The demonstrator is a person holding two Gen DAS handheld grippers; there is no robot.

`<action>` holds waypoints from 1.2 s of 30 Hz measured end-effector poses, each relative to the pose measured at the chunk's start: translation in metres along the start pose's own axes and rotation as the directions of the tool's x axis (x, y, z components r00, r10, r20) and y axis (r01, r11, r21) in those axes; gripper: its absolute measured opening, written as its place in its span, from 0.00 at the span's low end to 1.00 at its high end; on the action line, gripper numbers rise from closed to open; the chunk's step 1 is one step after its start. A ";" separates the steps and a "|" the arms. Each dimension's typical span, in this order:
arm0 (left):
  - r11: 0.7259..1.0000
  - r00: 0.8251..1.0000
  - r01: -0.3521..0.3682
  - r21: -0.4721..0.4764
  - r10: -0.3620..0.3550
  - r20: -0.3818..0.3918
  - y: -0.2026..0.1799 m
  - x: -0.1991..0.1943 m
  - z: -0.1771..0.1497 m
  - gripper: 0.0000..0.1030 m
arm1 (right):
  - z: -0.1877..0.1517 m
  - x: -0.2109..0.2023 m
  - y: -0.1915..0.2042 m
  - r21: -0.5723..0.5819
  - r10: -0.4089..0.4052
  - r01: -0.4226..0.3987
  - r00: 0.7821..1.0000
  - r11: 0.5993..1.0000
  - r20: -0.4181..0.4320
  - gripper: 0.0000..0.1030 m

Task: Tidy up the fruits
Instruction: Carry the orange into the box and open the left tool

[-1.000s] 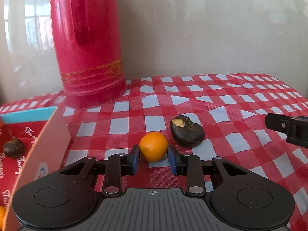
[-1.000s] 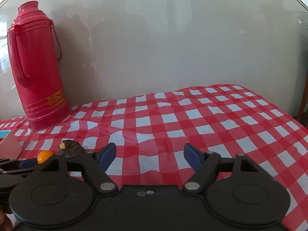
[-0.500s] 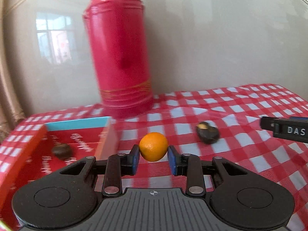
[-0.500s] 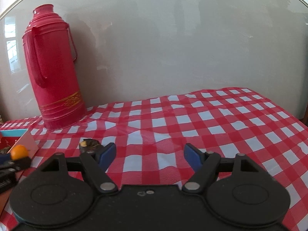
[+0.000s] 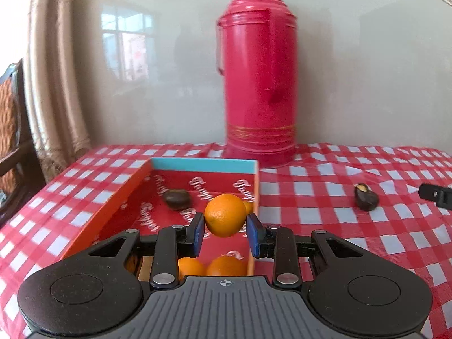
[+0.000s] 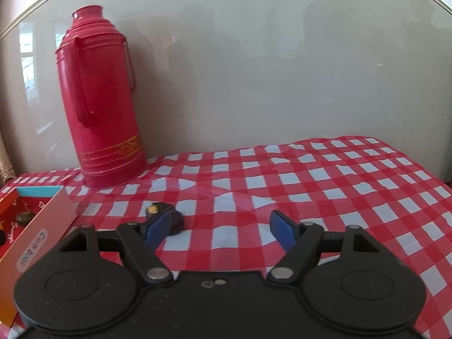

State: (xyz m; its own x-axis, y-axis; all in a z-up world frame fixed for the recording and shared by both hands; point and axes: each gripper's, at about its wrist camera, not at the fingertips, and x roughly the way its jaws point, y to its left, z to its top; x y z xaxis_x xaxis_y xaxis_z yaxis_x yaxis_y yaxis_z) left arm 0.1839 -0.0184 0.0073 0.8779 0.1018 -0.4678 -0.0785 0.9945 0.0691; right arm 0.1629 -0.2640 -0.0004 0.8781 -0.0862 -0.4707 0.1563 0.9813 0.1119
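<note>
My left gripper (image 5: 225, 233) is shut on a small orange (image 5: 225, 214) and holds it above the right side of a red box (image 5: 113, 206). Inside the box lie a dark brown fruit (image 5: 176, 198) and several oranges (image 5: 226, 265) near the front. Another dark fruit (image 5: 365, 197) lies on the checked cloth to the right. In the right wrist view that dark fruit (image 6: 165, 212) sits just beyond my left fingertip (image 6: 158, 226). My right gripper (image 6: 220, 226) is open and empty, low over the cloth. Its tip shows in the left wrist view (image 5: 435, 197).
A tall red thermos (image 5: 260, 79) stands at the back against the wall, just behind the box; it also shows in the right wrist view (image 6: 101, 99). The box's right wall (image 6: 39, 243) is at the left of the right wrist view. A red checked cloth (image 6: 310, 192) covers the table.
My left gripper has lifted the orange off the cloth and carried it left, over the box. My right gripper has moved closer to the dark fruit on the cloth.
</note>
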 end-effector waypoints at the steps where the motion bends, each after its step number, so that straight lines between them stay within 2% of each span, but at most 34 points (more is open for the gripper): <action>1: 1.000 1.000 -0.008 -0.013 0.008 -0.002 0.004 -0.001 -0.003 0.31 | 0.000 0.000 0.002 -0.002 0.002 -0.002 1.000 1.000 -0.001 0.69; 3: 0.999 1.000 -0.015 -0.029 0.015 -0.008 0.010 -0.002 -0.008 0.31 | -0.001 0.000 0.006 -0.003 0.005 -0.005 1.000 1.000 -0.003 0.69; 7: 1.000 1.000 -0.018 -0.004 0.018 -0.015 0.016 0.001 -0.014 0.31 | -0.002 0.000 0.015 -0.009 0.012 -0.012 1.000 1.000 -0.003 0.69; 22: 0.998 0.999 -0.041 -0.051 0.040 -0.020 0.035 0.015 -0.011 0.33 | -0.009 0.004 0.037 -0.070 0.005 -0.006 1.000 0.998 -0.011 0.69; 23: 0.998 0.999 -0.041 -0.052 0.040 -0.019 0.036 0.015 -0.012 0.57 | -0.009 0.004 0.037 -0.071 0.007 -0.007 1.000 0.997 -0.011 0.69; 24: 0.997 0.998 -0.057 -0.051 0.057 -0.005 0.035 0.014 -0.013 0.94 | -0.009 0.004 0.037 -0.074 0.008 -0.009 1.000 0.997 -0.011 0.69; 25: 0.996 0.997 -0.078 -0.049 0.080 0.021 0.034 0.011 -0.013 1.00 | -0.009 0.004 0.038 -0.078 0.008 -0.009 1.000 0.997 -0.011 0.69; 26: 0.994 0.994 -0.096 -0.046 0.098 0.049 0.034 0.007 -0.013 1.00 | -0.009 0.003 0.038 -0.081 0.009 -0.010 1.000 0.997 -0.010 0.69; 29: 0.995 0.993 -0.089 -0.056 0.092 0.072 0.035 0.002 -0.010 1.00 | -0.010 0.003 0.038 -0.086 0.010 -0.011 1.000 0.996 -0.012 0.69; 36: 0.995 0.994 -0.087 -0.058 0.091 0.062 0.033 0.005 -0.009 1.00 | -0.010 0.004 0.033 -0.086 0.004 -0.005 1.000 0.996 -0.015 0.69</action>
State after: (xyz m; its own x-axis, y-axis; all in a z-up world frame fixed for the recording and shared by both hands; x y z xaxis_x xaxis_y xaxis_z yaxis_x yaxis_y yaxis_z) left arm 0.1816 0.0150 -0.0003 0.8949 0.1897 -0.4040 -0.1818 0.9816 0.0581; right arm 0.1671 -0.2306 -0.0071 0.8717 -0.0799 -0.4835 0.1122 0.9930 0.0382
